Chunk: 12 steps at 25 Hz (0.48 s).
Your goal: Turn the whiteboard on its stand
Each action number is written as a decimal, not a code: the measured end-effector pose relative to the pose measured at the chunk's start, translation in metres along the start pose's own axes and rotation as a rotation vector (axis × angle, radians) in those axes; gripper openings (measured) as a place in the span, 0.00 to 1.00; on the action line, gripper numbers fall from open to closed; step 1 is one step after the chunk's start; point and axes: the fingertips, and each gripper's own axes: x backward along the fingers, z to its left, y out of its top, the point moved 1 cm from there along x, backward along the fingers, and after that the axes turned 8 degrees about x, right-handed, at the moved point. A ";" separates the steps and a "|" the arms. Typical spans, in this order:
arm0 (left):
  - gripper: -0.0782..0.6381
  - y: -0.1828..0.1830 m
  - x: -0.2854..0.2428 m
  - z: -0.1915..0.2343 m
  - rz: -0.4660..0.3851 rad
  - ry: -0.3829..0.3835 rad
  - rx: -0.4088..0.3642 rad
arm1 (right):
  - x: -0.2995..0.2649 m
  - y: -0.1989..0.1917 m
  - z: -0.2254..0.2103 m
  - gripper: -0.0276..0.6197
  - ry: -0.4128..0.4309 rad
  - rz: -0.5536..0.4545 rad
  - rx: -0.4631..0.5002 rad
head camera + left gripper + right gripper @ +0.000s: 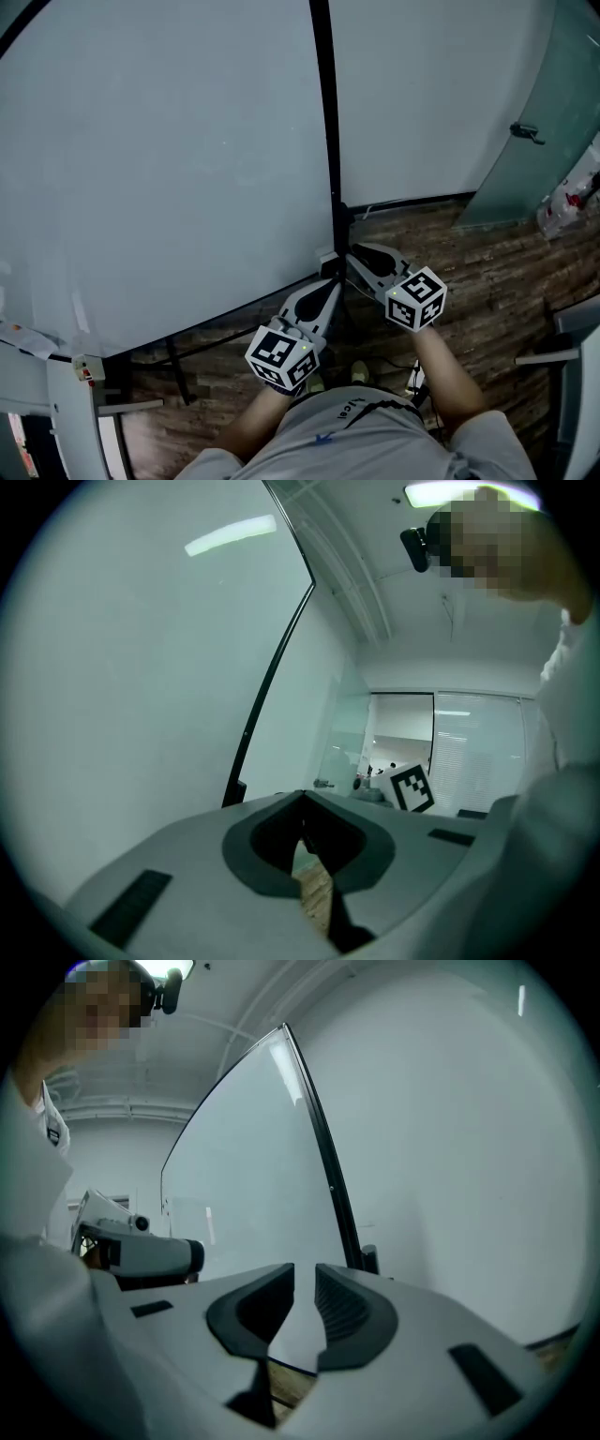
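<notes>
The big whiteboard [169, 169] fills the left of the head view, tilted, with its black side frame [325, 112] running down the middle. Both grippers sit by its lower right corner. My left gripper [330, 284] points at that corner; in the left gripper view its jaws [302, 797] meet at the tips with nothing between them, and the whiteboard [141, 667] stands to their left. My right gripper [354, 253] is just right of the frame. Its jaws [305, 1274] stand a narrow gap apart, and the whiteboard [253, 1166] shows through the gap, not pinched.
A pale wall stands behind the board. At the right is a glass panel [553, 122] with a handle [525, 131]. The floor [497, 281] is wood plank. A grey stand post [70, 412] rises at the lower left. The person's forearms and torso fill the bottom edge.
</notes>
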 end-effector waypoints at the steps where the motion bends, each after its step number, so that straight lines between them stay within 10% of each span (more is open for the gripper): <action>1: 0.13 0.000 0.001 -0.001 0.000 -0.003 0.001 | 0.003 0.003 0.005 0.15 -0.003 -0.004 -0.003; 12: 0.13 0.011 0.012 0.002 -0.015 -0.004 -0.009 | 0.011 0.020 0.036 0.06 -0.024 -0.017 0.021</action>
